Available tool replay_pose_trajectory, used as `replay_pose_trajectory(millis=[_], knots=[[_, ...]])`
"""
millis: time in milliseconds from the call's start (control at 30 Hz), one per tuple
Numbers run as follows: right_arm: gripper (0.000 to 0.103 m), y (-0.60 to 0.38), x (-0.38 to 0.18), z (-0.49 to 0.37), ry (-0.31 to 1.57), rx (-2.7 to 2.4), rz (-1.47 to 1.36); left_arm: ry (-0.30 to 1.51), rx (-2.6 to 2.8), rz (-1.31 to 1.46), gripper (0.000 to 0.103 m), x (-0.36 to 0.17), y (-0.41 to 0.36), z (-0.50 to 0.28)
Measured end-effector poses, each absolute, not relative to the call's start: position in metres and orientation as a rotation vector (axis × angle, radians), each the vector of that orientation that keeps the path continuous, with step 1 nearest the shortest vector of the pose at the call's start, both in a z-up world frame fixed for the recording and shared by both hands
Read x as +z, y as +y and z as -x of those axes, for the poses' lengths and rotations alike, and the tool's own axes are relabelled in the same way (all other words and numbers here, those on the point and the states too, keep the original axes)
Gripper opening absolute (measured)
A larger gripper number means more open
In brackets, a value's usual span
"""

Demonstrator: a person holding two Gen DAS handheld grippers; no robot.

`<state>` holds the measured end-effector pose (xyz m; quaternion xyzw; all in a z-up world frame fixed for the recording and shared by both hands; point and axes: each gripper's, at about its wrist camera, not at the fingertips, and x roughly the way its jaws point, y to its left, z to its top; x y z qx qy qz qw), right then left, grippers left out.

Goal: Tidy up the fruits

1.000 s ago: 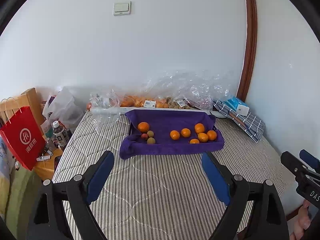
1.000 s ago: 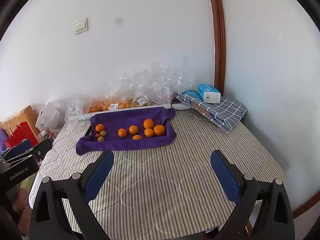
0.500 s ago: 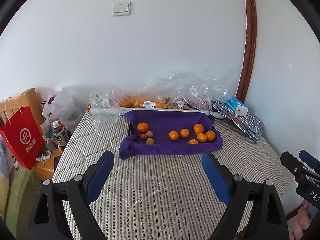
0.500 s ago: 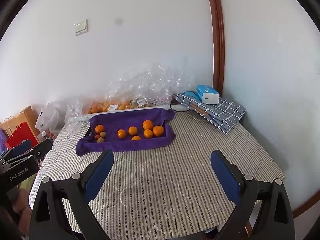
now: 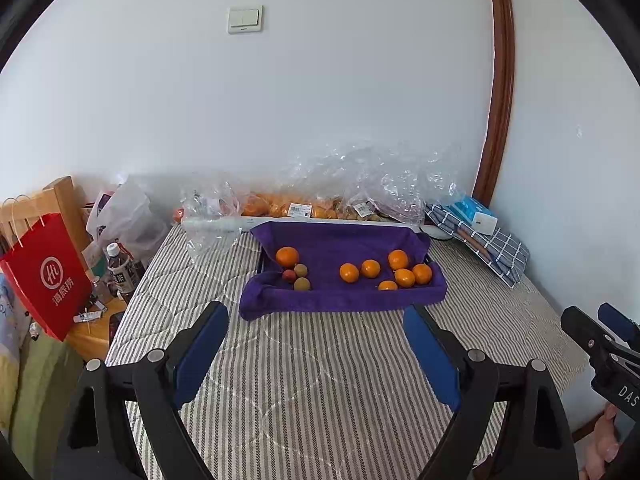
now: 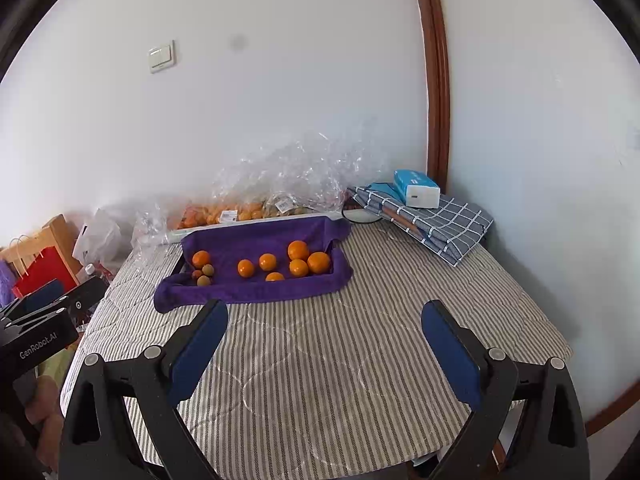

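Nothing moved since before: both claws, left [image 5: 316,322] and right [image 6: 324,320], spread wide, empty

Towel [image 5: 340,298]: purple. Oranges [image 5: 404,277]: bright orange, seven on the towel. Small fruits [image 5: 301,283]: two greenish-brown, one red. Cover [image 5: 320,380]: grey and white stripes with a white stitched diamond pattern. Gripper pads [image 5: 202,354]: blue, on black frames. Wall [image 5: 320,100]: white, with a cream switch [image 5: 245,19]. Trim [image 5: 498,80]: brown wood. Folded cloth [image 6: 444,220]: grey-blue with a white grid. Tissue pack [image 6: 416,189]: blue and white. Bag [image 5: 46,276]: red with a white logo.
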<state>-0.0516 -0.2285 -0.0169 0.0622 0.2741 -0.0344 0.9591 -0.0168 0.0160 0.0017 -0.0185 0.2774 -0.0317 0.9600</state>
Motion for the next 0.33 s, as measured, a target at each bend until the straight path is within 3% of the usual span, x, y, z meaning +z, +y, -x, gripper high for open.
replay_pose_trajectory(millis=[333], knots=[[0.097, -0.2281, -0.0172, 0.0492, 0.562, -0.069, -0.131, 0.561, -0.054, 0.033, 0.089, 0.0033, 0.0164, 0.0141]])
